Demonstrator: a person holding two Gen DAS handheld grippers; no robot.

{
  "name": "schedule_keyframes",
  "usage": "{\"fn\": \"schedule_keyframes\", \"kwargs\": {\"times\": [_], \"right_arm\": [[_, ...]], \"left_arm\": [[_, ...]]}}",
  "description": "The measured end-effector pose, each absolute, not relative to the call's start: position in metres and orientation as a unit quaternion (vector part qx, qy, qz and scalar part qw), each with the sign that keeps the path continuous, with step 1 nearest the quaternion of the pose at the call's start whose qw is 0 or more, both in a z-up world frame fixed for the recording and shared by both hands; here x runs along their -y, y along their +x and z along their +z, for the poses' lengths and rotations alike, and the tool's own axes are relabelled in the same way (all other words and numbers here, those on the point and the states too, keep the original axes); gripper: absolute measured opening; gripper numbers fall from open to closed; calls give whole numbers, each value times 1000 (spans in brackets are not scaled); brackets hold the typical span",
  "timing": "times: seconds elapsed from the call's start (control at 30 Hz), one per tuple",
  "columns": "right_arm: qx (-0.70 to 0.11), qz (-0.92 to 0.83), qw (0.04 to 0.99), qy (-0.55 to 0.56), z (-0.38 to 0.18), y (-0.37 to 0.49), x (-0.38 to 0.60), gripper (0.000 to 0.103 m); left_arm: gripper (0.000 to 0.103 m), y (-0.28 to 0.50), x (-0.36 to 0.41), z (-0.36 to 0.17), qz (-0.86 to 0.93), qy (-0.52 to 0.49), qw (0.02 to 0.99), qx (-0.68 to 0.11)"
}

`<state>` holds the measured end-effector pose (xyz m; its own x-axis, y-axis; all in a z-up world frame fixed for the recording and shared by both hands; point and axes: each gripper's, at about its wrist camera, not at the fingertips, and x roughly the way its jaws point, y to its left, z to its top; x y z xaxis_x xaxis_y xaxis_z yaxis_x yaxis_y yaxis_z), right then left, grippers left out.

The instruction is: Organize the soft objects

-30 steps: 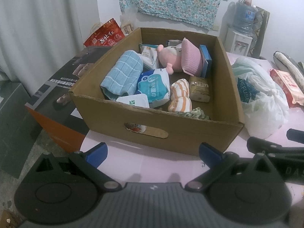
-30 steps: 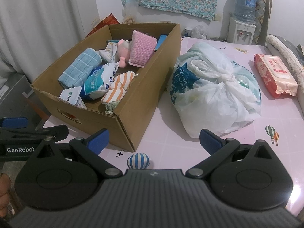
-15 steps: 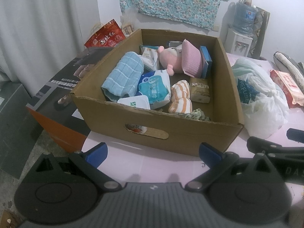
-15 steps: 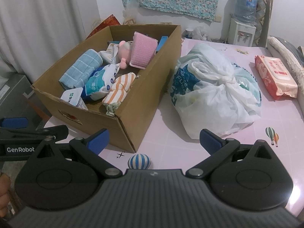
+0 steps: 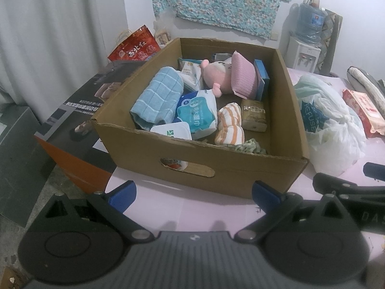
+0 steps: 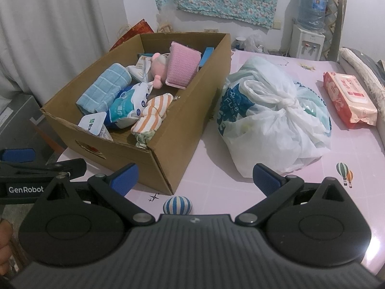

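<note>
An open cardboard box (image 5: 240, 173) (image 6: 173, 149) stands on the pink table and holds soft things: a blue checked towel (image 5: 157, 97) (image 6: 104, 89), a pink plush toy (image 5: 216, 75) (image 6: 158, 68), a pink cushion (image 5: 243, 77) (image 6: 182, 67), a striped orange cloth (image 5: 229, 124) (image 6: 154, 113) and tissue packs (image 5: 197, 113). My left gripper (image 5: 193, 193) is open and empty in front of the box. My right gripper (image 6: 195, 177) is open and empty near the box's right front corner.
A tied white plastic bag (image 6: 272, 118) (image 5: 332, 125) lies right of the box. A red wet-wipe pack (image 6: 349, 100) lies further right. A water dispenser (image 6: 309, 21) stands at the back wall. An orange-sided box (image 5: 72, 125) and a red bag (image 5: 134, 48) are left of the table.
Both grippers have drawn slightly nearer the box and risen a little. Nothing in the box has moved. Both stay open.
</note>
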<state>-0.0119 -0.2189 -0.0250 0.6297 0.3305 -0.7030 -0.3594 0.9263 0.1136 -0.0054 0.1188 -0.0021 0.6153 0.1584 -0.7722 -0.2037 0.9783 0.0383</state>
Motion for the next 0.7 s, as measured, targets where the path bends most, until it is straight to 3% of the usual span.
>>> {"fn": "schedule_keyframes", "kwargs": {"times": [0.7], "right_arm": [[-386, 191, 902, -17, -24, -12, 219, 102]], "left_arm": [[103, -5, -119, 0, 102, -26, 898, -427]]}}
